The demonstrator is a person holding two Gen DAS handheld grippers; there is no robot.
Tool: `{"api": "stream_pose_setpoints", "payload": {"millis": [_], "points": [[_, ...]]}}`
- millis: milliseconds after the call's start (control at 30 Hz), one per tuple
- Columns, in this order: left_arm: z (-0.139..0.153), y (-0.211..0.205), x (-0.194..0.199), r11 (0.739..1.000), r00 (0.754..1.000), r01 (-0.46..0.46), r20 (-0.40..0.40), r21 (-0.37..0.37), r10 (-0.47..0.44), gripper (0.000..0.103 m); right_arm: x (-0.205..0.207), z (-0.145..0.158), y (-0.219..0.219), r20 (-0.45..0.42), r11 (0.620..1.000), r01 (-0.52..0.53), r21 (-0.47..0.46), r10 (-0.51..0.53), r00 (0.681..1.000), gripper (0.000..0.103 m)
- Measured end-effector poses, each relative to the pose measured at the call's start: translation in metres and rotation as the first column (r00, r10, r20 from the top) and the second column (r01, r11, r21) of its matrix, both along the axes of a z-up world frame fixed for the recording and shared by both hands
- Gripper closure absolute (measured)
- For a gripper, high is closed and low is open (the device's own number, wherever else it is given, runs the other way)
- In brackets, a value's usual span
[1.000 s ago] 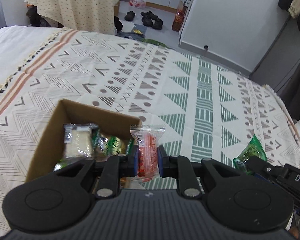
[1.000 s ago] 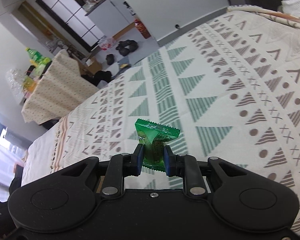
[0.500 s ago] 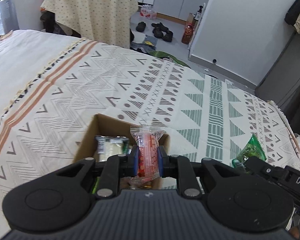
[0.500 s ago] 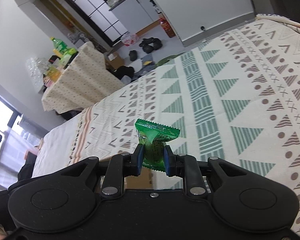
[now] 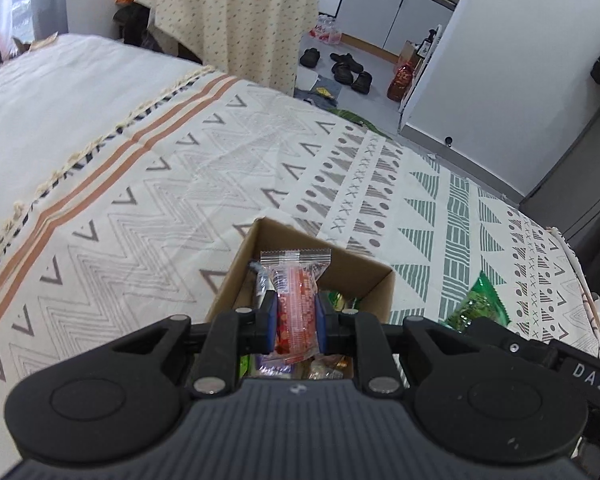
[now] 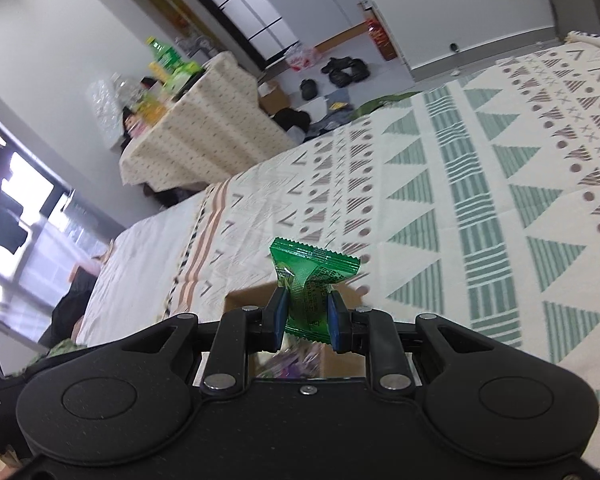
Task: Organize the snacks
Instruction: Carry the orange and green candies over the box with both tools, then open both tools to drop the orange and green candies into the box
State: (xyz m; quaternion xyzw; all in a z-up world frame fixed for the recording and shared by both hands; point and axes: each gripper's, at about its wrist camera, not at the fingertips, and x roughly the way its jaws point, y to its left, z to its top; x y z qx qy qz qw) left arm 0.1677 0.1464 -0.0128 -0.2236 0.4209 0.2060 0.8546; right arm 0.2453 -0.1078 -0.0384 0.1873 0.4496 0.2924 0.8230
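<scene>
My left gripper (image 5: 297, 316) is shut on a clear packet of red snack (image 5: 296, 300), held above an open cardboard box (image 5: 374, 280) that stands on the patterned bedspread. Several wrapped snacks lie inside the box. My right gripper (image 6: 307, 316) is shut on a green snack packet (image 6: 310, 280), and the box (image 6: 244, 298) shows just beyond its fingers. In the left wrist view the green packet (image 5: 480, 304) and the right gripper's black body appear to the right of the box.
The bedspread (image 5: 160, 184) covers the bed all around the box. Beyond the bed's far edge stand a cloth-covered table (image 5: 236, 12) with bottles, shoes (image 5: 344, 68) on the floor, and white cabinets. A person sits behind the table (image 6: 134, 124).
Both grippers have travelled across the bed with their packets. The box now sits under the left gripper's fingers instead of to their left, and it has come into the right wrist view.
</scene>
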Motion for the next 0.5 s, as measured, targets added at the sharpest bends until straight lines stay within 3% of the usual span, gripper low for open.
{"api": "stream_pose_setpoints", "payload": {"millis": [300, 500], "points": [[-0.018, 0.012, -0.010, 0.998, 0.999, 0.009, -0.043, -0.056, -0.011, 0.084, -0.015, -0.006, 0.029, -0.018, 0.998, -0.057, -0.014, 0.056, 0.998, 0.082], [-0.027, 0.024, -0.013, 0.995, 0.996, -0.014, -0.084, -0.099, 0.006, 0.074, -0.022, -0.008, 0.044, -0.028, 0.996, -0.088, -0.024, 0.088, 0.996, 0.082]]}}
